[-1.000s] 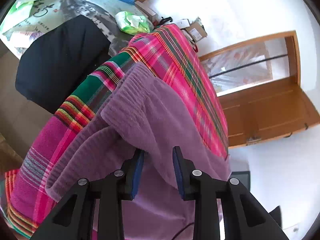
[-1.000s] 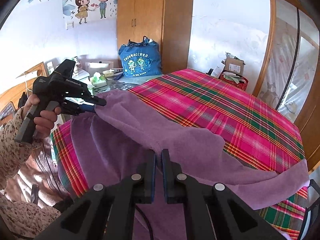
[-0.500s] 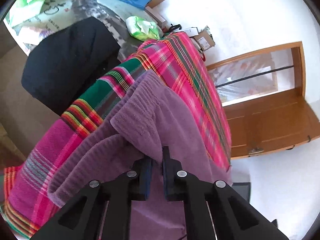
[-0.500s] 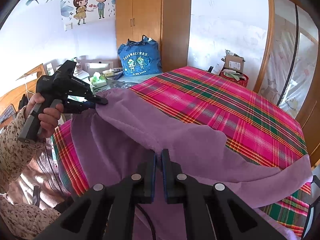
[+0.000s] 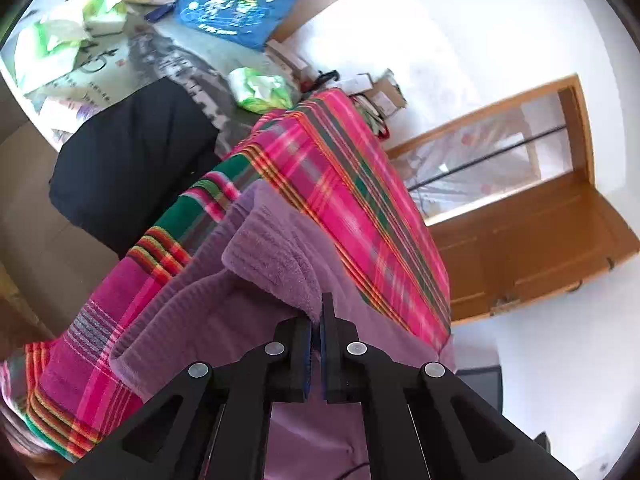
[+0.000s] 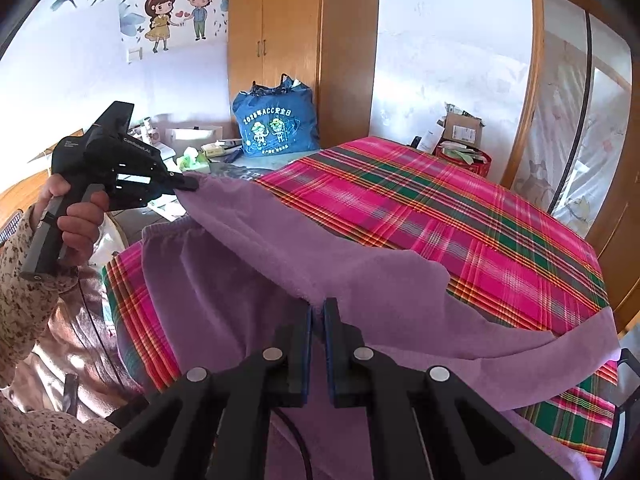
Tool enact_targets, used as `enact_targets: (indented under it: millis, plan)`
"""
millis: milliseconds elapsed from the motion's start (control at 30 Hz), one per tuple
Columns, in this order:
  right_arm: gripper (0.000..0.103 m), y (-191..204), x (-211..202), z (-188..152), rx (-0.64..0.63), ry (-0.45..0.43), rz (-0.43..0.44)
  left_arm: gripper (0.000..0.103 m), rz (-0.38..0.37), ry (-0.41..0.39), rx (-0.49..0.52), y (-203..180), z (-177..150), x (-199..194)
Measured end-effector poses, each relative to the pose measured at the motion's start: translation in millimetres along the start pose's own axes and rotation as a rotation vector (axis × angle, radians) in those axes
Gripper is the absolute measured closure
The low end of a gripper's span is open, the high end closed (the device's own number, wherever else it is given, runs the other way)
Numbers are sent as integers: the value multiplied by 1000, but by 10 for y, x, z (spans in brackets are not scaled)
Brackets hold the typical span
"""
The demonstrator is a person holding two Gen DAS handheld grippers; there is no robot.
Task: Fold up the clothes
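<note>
Two black two-finger grippers pinch one purple fleece garment (image 6: 360, 280) that lies over the near part of a pink, green and orange plaid cloth (image 6: 460, 208) covering the table. At far left in the right wrist view, a hand (image 6: 76, 216) in a floral sleeve holds the left gripper (image 6: 188, 183), clenched on the garment's ribbed edge and lifting it off the cloth. In the left wrist view that gripper (image 5: 320, 320) has its pads squeezed onto a raised purple fold. Behind, a blue printed tote bag (image 6: 278, 120) stands bulging; its contents cannot be told. Centre, the right gripper (image 6: 318, 320) is clamped on the garment's near fold. Far right, an open cardboard box (image 6: 460, 128) holds papers.
</note>
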State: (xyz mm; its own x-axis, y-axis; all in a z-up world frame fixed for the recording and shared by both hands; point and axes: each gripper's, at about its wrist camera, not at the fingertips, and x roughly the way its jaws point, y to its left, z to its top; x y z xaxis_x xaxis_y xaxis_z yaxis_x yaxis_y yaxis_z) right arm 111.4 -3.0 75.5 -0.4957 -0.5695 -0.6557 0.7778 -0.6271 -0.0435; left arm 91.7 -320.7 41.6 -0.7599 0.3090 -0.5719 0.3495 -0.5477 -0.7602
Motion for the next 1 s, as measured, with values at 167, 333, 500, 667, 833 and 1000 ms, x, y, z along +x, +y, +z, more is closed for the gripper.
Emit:
enact_targets:
  millis: [167, 333, 500, 667, 833, 1000]
  plan:
    - [97, -7, -85, 7, -1, -16, -2, 100, -23, -18, 15, -80, -13, -126]
    - [97, 54, -172, 4, -18, -25, -14, 100, -20, -29, 34, -131, -69, -208]
    - [97, 62, -231, -15, -23, -29, -21, 100, -15, -29, 53, -133, -141, -253]
    - [97, 121, -180, -126, -27, -6, -16, 100, 26, -24, 78, -54, -241, -254]
    - [97, 215, -111, -243, -45, 18, -7, 100, 42, -3, 31, 170, -329, -227]
    - [97, 264, -95, -346, -48, 40, 15, 100, 38, -2, 1, 300, -399, -216]
